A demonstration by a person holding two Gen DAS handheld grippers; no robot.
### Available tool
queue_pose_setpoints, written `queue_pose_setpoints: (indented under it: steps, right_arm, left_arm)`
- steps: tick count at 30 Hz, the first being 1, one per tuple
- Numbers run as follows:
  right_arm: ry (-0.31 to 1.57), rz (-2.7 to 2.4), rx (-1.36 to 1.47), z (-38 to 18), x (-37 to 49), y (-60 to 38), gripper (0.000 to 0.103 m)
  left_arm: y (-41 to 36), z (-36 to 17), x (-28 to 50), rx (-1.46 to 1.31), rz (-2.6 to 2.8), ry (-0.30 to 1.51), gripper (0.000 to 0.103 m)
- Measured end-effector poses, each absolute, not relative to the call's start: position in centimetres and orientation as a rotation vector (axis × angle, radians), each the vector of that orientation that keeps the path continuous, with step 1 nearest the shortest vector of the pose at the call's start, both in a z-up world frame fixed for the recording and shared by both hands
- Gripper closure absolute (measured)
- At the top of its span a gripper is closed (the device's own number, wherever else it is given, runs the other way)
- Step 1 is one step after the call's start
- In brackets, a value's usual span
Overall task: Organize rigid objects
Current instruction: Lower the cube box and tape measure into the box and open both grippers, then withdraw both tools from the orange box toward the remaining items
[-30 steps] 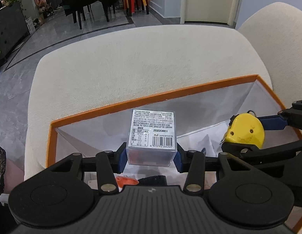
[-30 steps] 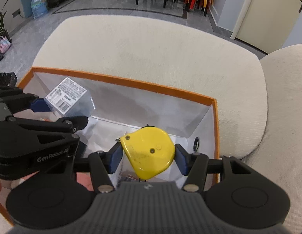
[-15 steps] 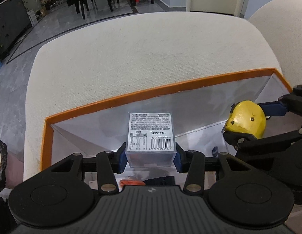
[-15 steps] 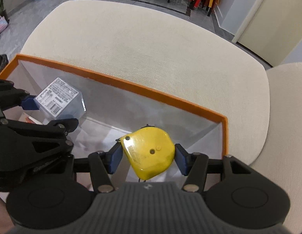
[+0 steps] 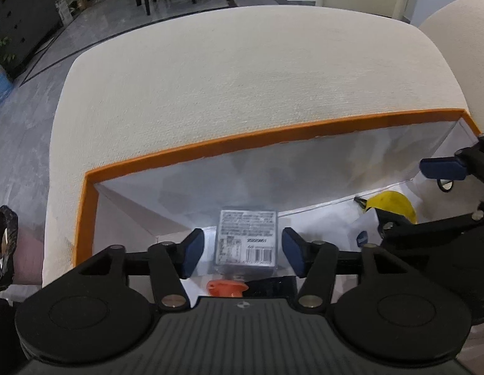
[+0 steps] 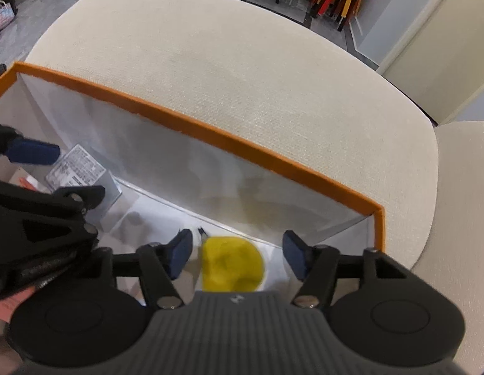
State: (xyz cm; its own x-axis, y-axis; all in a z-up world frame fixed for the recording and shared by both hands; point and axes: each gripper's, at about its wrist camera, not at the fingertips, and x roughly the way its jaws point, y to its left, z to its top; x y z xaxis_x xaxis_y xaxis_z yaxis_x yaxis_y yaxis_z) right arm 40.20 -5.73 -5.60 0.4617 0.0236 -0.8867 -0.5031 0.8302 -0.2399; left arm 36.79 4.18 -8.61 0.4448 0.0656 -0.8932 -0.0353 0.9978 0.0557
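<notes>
Left gripper point(image 5: 242, 251): jaws just opened, pads clear of the clear labelled cube point(image 5: 246, 241), nothing held.
Right gripper point(image 6: 236, 253): jaws just opened, pads apart from the yellow tape measure point(image 6: 231, 264), nothing held.
Cube, tape measure: inside the orange-rimmed box point(image 5: 273, 132), well apart.
Box: on a cream cushion point(image 5: 242, 62).

**Two wrist cameras, one box**

Both my wrist cameras look steeply down past my jaws, close over the orange-rimmed box point(image 5: 210, 150) on the cream cushion point(image 6: 242, 72). Each view shares its interior; my other gripper intrudes at 3 o'clock and 9 o'clock.
</notes>
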Motion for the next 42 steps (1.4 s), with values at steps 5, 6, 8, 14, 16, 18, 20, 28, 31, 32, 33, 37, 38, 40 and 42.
queue_pose_setpoints:
  steps: [5, 6, 8, 14, 16, 18, 20, 28, 31, 32, 33, 37, 38, 40, 42]
  right_arm:
    - [1.045, 0.346, -0.548, -5.6, 39.7, -5.7, 0.038]
    - [1.044, 0.346, -0.547, -5.5, 39.7, -5.8, 0.038]
    - [1.041, 0.345, -0.550, -5.5, 39.4, -5.6, 0.036]
    - [1.023, 0.312, -0.554, -4.5, 38.9, -6.4, 0.025]
    - [1.021, 0.299, -0.553, -4.2, 38.9, -6.5, 0.025]
    - [1.022, 0.302, -0.542, -3.8, 39.0, -6.9, 0.026]
    - [1.031, 0.307, -0.516, -3.4, 38.9, -7.2, 0.026]
    - [1.003, 0.300, -0.523, -1.5, 37.7, -7.2, 0.026]
    - [0.995, 0.293, -0.502, -0.2, 37.4, -7.8, 0.026]
    - [0.992, 0.290, -0.497, 0.3, 37.2, -7.9, 0.026]
    - [0.988, 0.287, -0.496, 0.8, 37.0, -8.0, 0.026]
    - [0.961, 0.284, -0.479, 3.1, 36.0, -8.3, 0.026]
    - [0.953, 0.284, -0.477, 3.7, 35.6, -8.3, 0.026]
    - [0.934, 0.284, -0.479, 5.1, 34.7, -8.3, 0.026]
    - [0.915, 0.291, -0.471, 6.5, 33.9, -8.5, 0.026]
  left_arm:
    - [4.2, -8.8, 36.5, 0.042, 0.067, 1.114, 0.027]
    - [4.2, -8.8, 36.4, 0.046, 0.070, 1.113, 0.027]
    - [4.2, -8.8, 36.3, 0.047, 0.076, 1.111, 0.027]
    - [4.4, -7.5, 35.8, 0.040, 0.086, 1.088, 0.027]
    - [4.5, -7.1, 35.7, 0.042, 0.087, 1.084, 0.027]
    - [4.5, -6.7, 35.4, 0.047, 0.089, 1.080, 0.027]
    - [4.5, -6.2, 35.4, 0.048, 0.091, 1.076, 0.027]
    - [4.6, -4.0, 33.9, 0.050, 0.099, 1.045, 0.027]
    - [4.6, -3.0, 33.2, 0.061, 0.101, 1.031, 0.027]
    - [4.7, -2.5, 32.9, 0.059, 0.103, 1.024, 0.027]
    - [4.9, -2.1, 32.6, 0.051, 0.107, 1.015, 0.027]
    - [5.3, -0.4, 31.3, 0.041, 0.114, 0.989, 0.027]
    - [5.3, 0.0, 30.9, 0.043, 0.117, 0.982, 0.027]
    - [5.5, 1.0, 30.0, 0.034, 0.118, 0.963, 0.027]
    - [5.7, 1.8, 29.2, 0.020, 0.115, 0.945, 0.025]
